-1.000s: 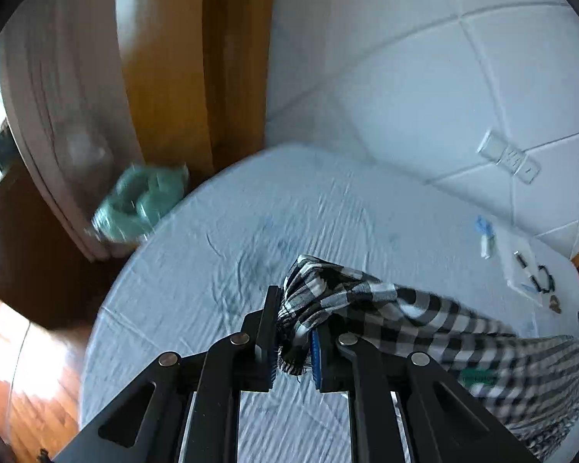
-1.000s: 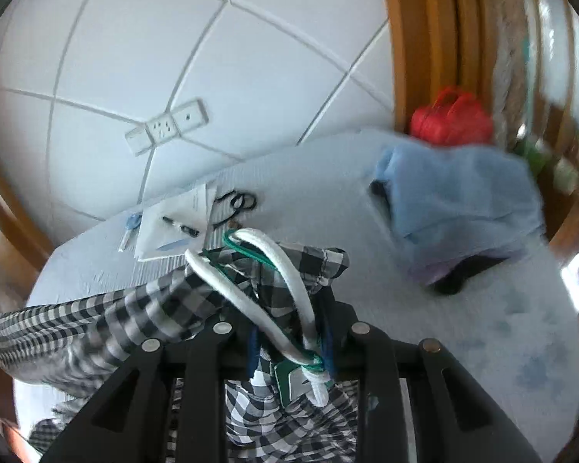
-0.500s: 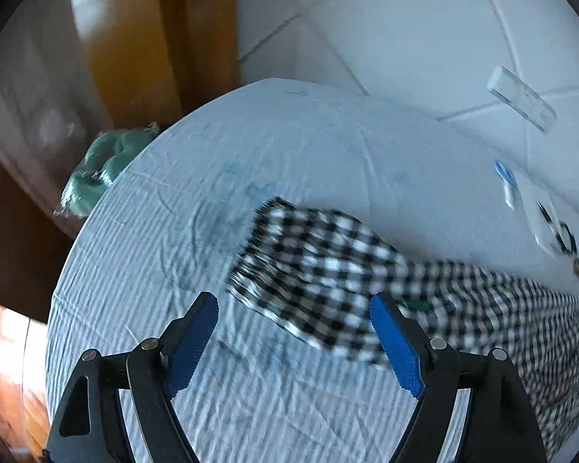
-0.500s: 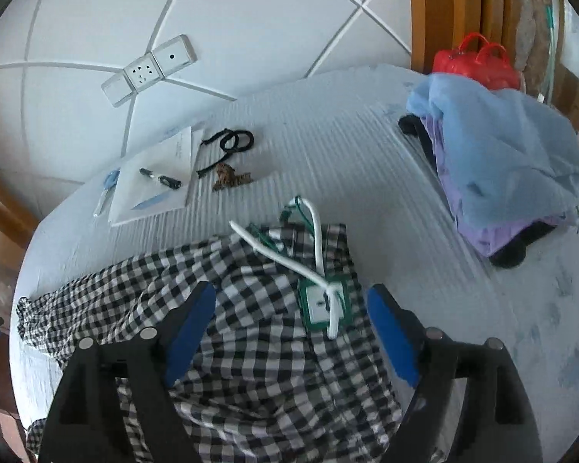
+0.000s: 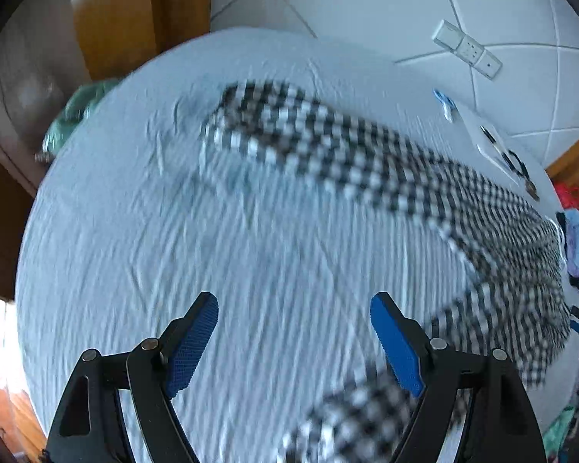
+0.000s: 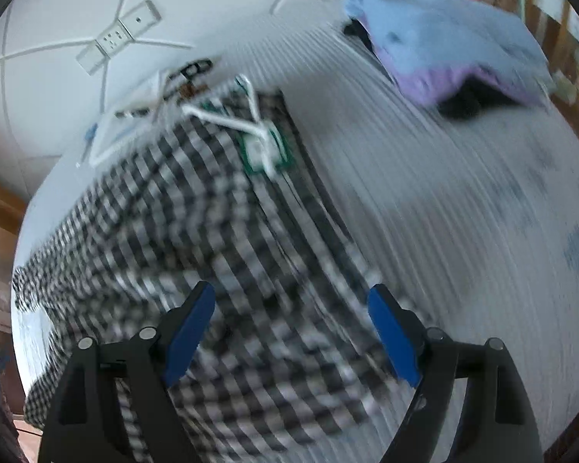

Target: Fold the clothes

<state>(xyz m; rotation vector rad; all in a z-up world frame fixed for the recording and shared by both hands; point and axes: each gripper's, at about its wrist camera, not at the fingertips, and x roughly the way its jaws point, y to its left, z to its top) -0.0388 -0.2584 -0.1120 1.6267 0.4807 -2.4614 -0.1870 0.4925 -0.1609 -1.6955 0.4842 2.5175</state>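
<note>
Black-and-white checked trousers (image 5: 366, 162) lie spread on the white sheet (image 5: 212, 254), one leg reaching to the far left. In the right wrist view the trousers (image 6: 197, 231) show their waist end with a white drawstring (image 6: 227, 121) and a green label (image 6: 262, 150). My left gripper (image 5: 294, 328) is open and empty above bare sheet, the trousers beyond and to its right. My right gripper (image 6: 291, 320) is open and empty above the checked cloth. Both views are motion-blurred.
A pile of blue and purple clothes (image 6: 451, 54) lies at the far right of the bed. Papers, a pen and small black items (image 5: 498, 146) sit by the white wall. A green bundle (image 5: 73, 119) lies off the bed's left edge. Wooden frame behind.
Both grippers let go of the trousers, opened wide and drew back. The trousers dropped flat onto the sheet.
</note>
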